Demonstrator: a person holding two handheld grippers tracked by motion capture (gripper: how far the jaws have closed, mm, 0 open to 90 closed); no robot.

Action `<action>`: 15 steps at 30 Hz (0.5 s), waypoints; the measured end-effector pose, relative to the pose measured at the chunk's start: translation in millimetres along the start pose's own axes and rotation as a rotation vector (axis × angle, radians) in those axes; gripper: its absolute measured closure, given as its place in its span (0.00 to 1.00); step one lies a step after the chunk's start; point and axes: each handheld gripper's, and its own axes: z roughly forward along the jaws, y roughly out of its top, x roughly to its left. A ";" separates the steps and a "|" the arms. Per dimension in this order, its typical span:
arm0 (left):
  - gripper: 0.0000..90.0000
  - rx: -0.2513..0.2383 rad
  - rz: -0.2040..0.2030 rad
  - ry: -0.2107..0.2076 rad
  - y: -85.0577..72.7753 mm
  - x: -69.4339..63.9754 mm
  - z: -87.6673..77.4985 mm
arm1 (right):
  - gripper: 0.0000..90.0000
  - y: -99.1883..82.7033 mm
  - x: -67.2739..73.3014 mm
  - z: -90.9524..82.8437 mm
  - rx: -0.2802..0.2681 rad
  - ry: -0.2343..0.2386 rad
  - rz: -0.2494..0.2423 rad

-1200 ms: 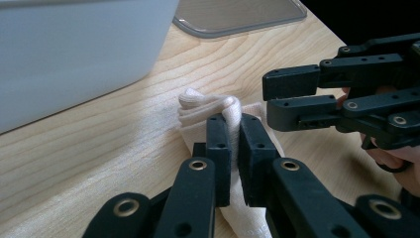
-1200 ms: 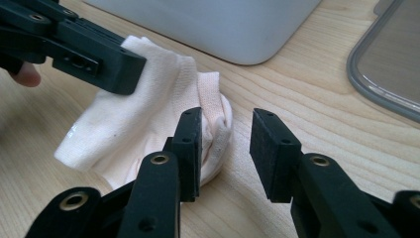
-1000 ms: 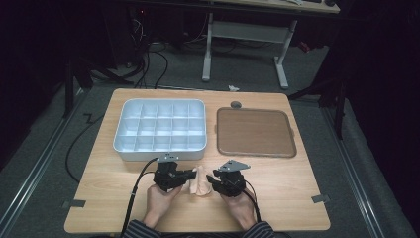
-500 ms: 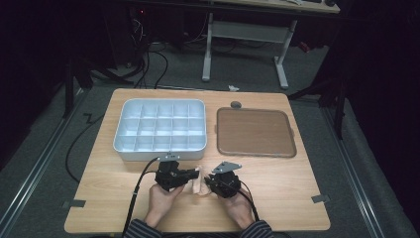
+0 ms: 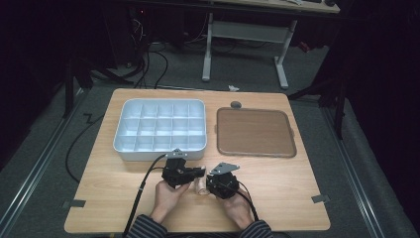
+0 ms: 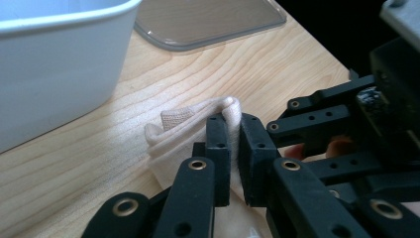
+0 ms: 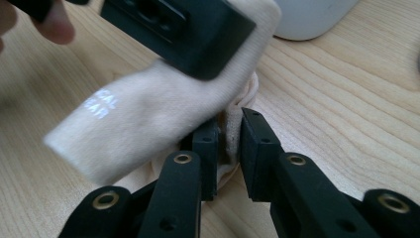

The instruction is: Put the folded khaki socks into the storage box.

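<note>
A cream sock (image 5: pixel 200 186) with white lettering lies bunched on the wooden table near its front edge, between my two grippers. My left gripper (image 5: pixel 202 172) is shut on a folded ridge of the sock (image 6: pixel 184 128), its jaws (image 6: pixel 234 124) pinching the fabric. My right gripper (image 5: pixel 210 182) faces it from the right. Its jaws (image 7: pixel 227 130) have just been closing and now clamp a fold of the sock (image 7: pixel 148 106). The left gripper's jaw (image 7: pixel 173 25) crosses the top of the right gripper view, on the sock.
A white tray with several compartments (image 5: pixel 158 152) stands just behind the hands at the left. A flat brown tray (image 5: pixel 255 131) lies at the back right, with a small dark round piece (image 5: pixel 236 104) behind it. The table's front edge is close.
The right gripper has moved left, toward the left gripper, and its jaws have closed on the sock. The sock between them is now bunched shorter.
</note>
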 end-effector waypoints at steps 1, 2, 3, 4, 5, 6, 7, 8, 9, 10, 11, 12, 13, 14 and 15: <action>0.94 0.000 0.000 0.000 0.0 0.0 0.0 | 0.87 -0.1 0.0 0.1 -0.001 0.003 0.001; 0.94 0.003 0.001 0.004 -0.4 0.7 1.2 | 0.87 -0.2 -0.1 0.2 -0.002 0.005 0.000; 0.94 0.008 0.003 0.010 -0.9 1.2 2.1 | 0.87 -0.4 -0.3 0.2 -0.005 0.008 0.001; 0.93 0.013 0.006 0.021 -1.5 1.5 3.5 | 0.86 -0.7 -0.4 0.3 -0.008 0.010 0.006; 0.93 0.018 0.012 0.026 -1.7 1.6 3.9 | 0.85 -1.0 -0.4 0.3 -0.012 0.010 0.011; 0.93 0.023 0.012 0.032 -2.0 1.7 4.2 | 0.84 -1.1 -0.4 -0.2 -0.008 0.008 0.015; 0.93 0.023 0.012 0.032 -2.0 1.7 4.2 | 0.82 -1.5 -0.8 -0.6 -0.007 0.007 0.017; 0.93 0.029 0.014 0.039 -2.5 2.1 5.0 | 0.81 -2.1 -1.5 -0.8 -0.011 0.010 0.018; 0.93 0.029 0.014 0.039 -2.5 2.1 5.0 | 0.81 -2.1 -1.5 -0.8 -0.011 0.010 0.018; 0.93 0.034 0.015 0.043 -2.7 2.5 5.4 | 0.80 -2.7 -1.3 -1.7 -0.011 0.012 0.028; 0.93 0.045 0.021 0.055 -3.3 2.4 6.5 | 0.78 -4.4 -1.9 -4.1 -0.014 0.012 0.025; 0.93 0.049 0.025 0.058 -3.7 2.2 7.3 | 0.77 -5.5 -1.8 -5.9 -0.014 0.010 0.028; 0.93 0.049 0.025 0.058 -3.7 2.2 7.3 | 0.77 -5.5 -1.8 -5.9 -0.014 0.010 0.028; 0.93 0.057 0.031 0.062 -4.0 2.0 7.8 | 0.77 -6.8 -1.9 -8.0 -0.016 0.009 0.029; 0.93 0.061 0.033 0.068 -4.4 1.5 8.8 | 0.77 -8.5 -1.8 -10.6 -0.019 0.010 0.034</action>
